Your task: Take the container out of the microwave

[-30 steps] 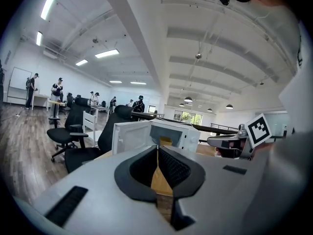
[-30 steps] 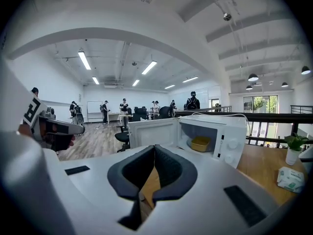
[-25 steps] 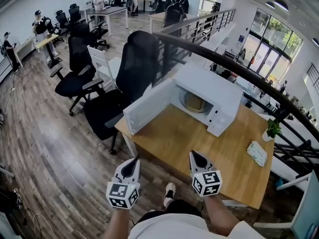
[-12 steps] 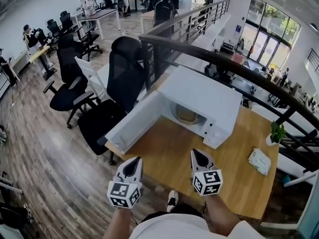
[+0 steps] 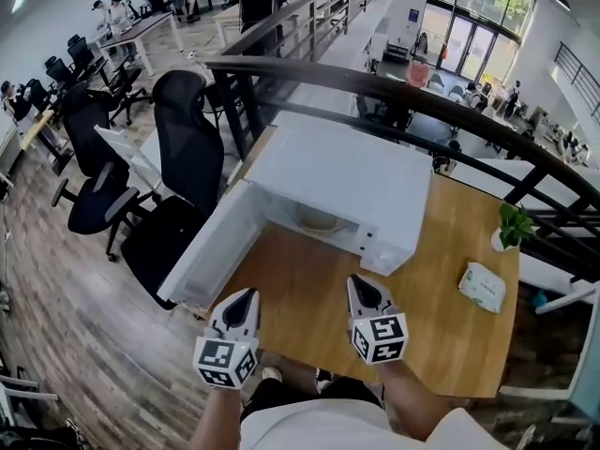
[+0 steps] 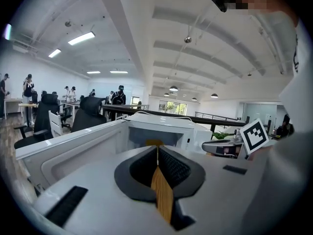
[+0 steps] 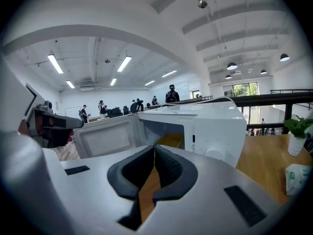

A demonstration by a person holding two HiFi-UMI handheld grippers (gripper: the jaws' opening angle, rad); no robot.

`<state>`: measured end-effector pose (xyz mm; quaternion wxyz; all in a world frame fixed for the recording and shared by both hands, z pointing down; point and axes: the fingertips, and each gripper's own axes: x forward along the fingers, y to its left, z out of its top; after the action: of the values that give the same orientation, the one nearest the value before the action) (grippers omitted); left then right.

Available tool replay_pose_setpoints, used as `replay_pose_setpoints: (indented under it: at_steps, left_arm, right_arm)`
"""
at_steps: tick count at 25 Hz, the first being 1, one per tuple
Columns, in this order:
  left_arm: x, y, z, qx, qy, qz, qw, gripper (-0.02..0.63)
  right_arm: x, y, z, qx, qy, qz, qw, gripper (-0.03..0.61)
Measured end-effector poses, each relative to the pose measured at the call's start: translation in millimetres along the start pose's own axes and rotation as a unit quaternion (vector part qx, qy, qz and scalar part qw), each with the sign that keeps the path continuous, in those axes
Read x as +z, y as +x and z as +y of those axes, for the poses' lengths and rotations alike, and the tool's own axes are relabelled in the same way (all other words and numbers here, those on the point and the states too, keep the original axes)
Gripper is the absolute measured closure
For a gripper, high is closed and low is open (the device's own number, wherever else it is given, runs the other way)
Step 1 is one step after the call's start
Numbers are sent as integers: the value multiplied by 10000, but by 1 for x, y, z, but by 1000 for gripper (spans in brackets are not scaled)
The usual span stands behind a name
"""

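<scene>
A person stands at a wooden table [image 5: 309, 293] holding a two-jaw gripper in each hand, both aimed forward and slightly down. The left gripper [image 5: 247, 296] has its jaws pressed together with nothing between them; the right gripper [image 5: 359, 283] is the same, closed and empty.

Straight ahead of both grippers sits a white microwave [image 5: 349, 172]. Its door [image 5: 208, 251] hangs wide open, swung out ahead and to the left of the left gripper. The container [image 5: 317, 219] – a pale, round dish – rests inside the cavity, beyond both sets of jaw tips and nearer the right gripper's line. Neither gripper touches it or the microwave. Off to the right gripper's right, well apart, lie a small potted plant [image 5: 514, 225] and a pack of tissues [image 5: 483, 287].

The task appears to be at its approach stage: the door is already open, the container not yet reached. The next move likely calls for opening the jaws before entering the cavity, then closing on the container's rim and drawing it straight back – keeping it level, and clear of the cavity's roof and the door to the left.
</scene>
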<state>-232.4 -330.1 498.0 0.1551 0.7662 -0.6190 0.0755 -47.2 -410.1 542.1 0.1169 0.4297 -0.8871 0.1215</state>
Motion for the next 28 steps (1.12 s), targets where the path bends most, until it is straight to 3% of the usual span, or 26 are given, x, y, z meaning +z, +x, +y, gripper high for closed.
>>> replay_pose_setpoints:
  at_steps: [5, 12, 17, 22, 28]
  left_arm:
    - [-1, 29, 13, -373, 42, 76, 9993, 577]
    - [-11, 55, 44, -958, 150, 257, 9950, 577]
    - [-14, 63, 54, -1366, 93, 314, 9901, 577]
    - [-16, 62, 58, -1618, 17, 386, 9861, 577]
    - [-22, 66, 64, -1737, -71, 417, 9839, 577]
  right_arm:
    - [-6, 11, -12, -421, 79, 83, 9990, 554]
    - [-18, 54, 5, -1018, 207, 268, 9942, 536]
    - [-24, 99, 11, -1303, 365, 369, 9901, 400]
    - [-41, 141, 4, -1548, 686, 571, 9839, 212]
    - [-62, 184, -12, -1817, 857, 603, 9777, 139]
